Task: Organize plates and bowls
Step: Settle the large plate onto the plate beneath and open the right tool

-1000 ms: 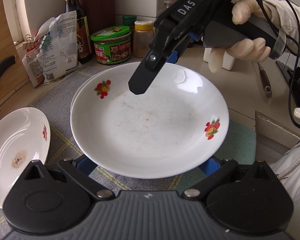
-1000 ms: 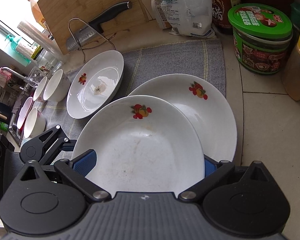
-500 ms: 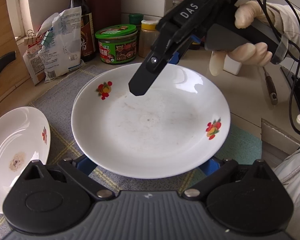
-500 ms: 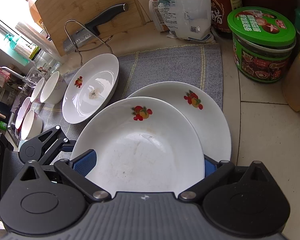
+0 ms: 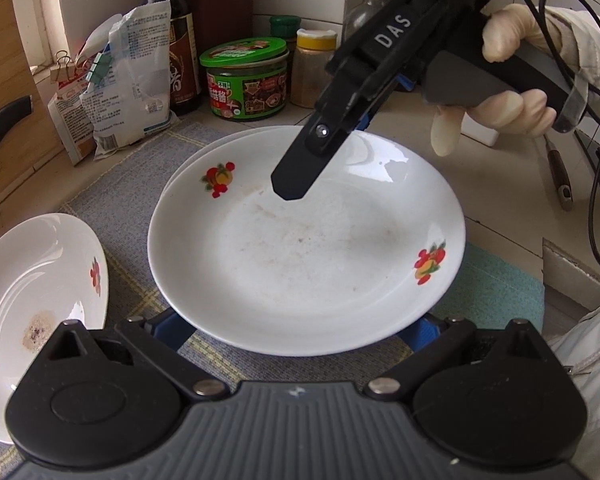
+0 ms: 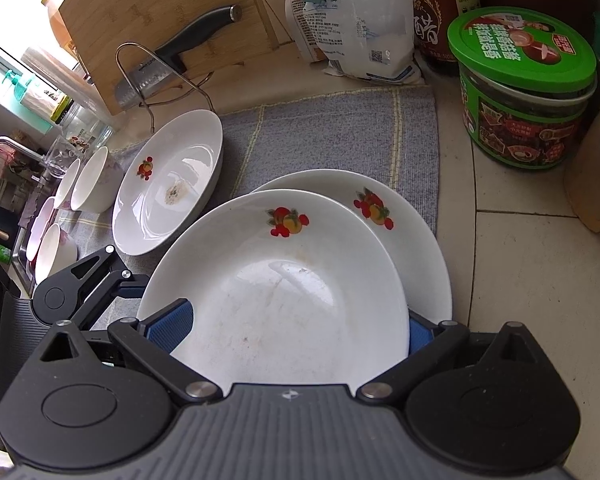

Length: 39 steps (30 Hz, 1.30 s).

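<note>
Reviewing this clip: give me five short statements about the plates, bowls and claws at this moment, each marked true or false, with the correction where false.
1. The top plate sits over a second plate. True.
2. Both plates carry a red fruit print. True.
3. The third plate, lying apart on the grey mat, is spotless. False: it has a brownish smear in its middle.
4. The jar beside the mat has a blue lid. False: the lid is green.
5. The small bowls are stacked on the top plate. False: they stand past the third plate, at the far end.
</note>
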### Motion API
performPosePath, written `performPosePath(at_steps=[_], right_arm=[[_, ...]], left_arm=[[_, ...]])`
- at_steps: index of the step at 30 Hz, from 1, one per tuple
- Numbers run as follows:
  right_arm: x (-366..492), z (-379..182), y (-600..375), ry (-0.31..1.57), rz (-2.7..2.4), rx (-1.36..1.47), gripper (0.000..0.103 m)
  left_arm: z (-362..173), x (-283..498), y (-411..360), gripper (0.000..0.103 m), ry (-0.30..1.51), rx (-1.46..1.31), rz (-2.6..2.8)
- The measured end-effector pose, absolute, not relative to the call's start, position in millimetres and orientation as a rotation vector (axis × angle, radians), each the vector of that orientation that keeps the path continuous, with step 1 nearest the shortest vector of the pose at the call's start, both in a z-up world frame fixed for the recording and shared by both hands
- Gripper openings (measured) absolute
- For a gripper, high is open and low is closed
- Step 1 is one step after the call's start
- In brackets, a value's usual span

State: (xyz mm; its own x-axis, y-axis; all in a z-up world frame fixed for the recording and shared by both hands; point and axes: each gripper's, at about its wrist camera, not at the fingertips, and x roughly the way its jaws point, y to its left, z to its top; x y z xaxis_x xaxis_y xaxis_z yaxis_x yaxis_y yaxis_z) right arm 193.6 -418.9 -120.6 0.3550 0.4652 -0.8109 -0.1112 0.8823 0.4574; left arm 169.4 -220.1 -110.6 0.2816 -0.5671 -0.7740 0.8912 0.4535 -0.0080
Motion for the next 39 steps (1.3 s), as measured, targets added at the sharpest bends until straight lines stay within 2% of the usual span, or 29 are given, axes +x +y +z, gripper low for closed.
performPosePath(at_steps=[39], right_arm=[[182.4,-125.2,-427.8,1.148,0.361,0.388,0.103]], left_arm=[[-114.8,174.8,-226.7,0.102,0.787,0.553,-1.012]])
